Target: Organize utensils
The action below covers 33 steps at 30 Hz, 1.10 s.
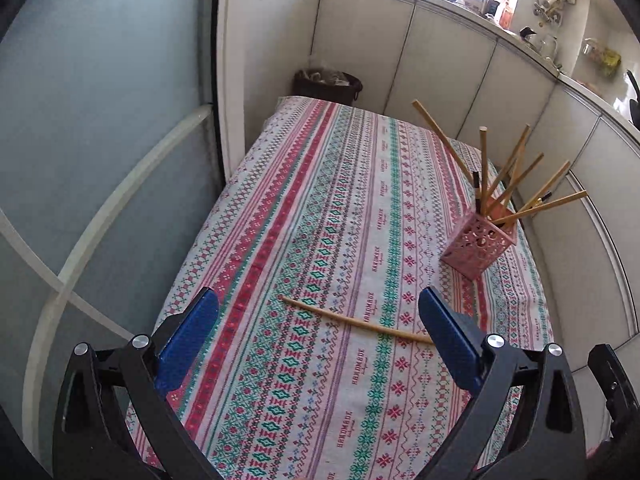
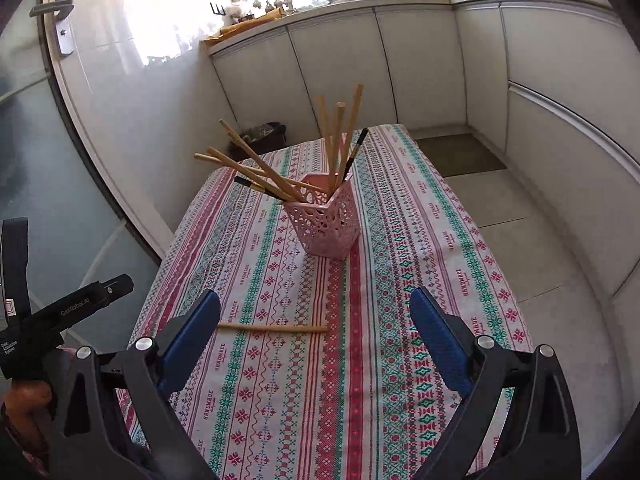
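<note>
My left gripper (image 1: 318, 312) hangs wide open and empty, and so does my right gripper (image 2: 314, 310). One loose chopstick (image 2: 273, 328) lies flat on the tablecloth (image 2: 404, 360), on my side of the pink holder (image 2: 326, 224), well apart from it. I'd straddle its middle, pinch squarely, then tip it upright among the standing chopsticks (image 2: 336, 136). Only the left view shows its thin end against a blue pad; only the right shows my other gripper's body.

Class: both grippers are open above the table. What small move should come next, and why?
Probably lower the open right gripper over the lone chopstick lying flat on the tablecloth. It is the only one outside the pink holder.
</note>
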### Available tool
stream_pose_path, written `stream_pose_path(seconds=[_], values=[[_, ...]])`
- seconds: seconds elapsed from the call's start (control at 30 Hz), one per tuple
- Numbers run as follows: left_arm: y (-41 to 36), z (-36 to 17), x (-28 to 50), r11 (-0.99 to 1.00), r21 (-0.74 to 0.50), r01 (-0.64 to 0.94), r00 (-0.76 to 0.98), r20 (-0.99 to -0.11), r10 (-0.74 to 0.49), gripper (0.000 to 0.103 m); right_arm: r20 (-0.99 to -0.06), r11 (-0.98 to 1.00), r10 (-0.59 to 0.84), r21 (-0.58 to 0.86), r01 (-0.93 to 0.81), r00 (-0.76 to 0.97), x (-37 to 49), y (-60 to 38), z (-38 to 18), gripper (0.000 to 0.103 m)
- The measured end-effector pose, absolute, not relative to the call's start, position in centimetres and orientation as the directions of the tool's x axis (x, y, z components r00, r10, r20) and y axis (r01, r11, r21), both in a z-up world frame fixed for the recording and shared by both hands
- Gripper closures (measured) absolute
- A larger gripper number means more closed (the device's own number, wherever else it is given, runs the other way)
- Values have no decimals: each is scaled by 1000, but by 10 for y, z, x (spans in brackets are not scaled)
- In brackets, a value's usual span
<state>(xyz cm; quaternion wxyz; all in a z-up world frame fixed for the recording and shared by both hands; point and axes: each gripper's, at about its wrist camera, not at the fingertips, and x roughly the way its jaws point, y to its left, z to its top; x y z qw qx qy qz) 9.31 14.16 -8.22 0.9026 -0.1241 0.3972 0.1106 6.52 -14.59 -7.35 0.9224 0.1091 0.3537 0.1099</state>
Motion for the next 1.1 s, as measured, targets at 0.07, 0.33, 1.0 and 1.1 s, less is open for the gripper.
stream_pose_path(seconds=[0.07,0.33,1.0,1.1], values=[[144,-81,91,945,-131,-299,677,-727,114,7,-616,944,304,296,-144,727,66,-142,-76,10],[109,-68,77,937,98,-335,763,-556,330,7,-639,978,186,196,-76,746,67,-129,-86,10],[113,-35,73,948,-172,-269,819,-559,131,7,-545,984,145,169,-61,826,49,-150,-32,7],[127,-43,76,932,-202,-300,798,-589,130,7,-545,983,121,185,-22,830,52,-149,-36,7]])
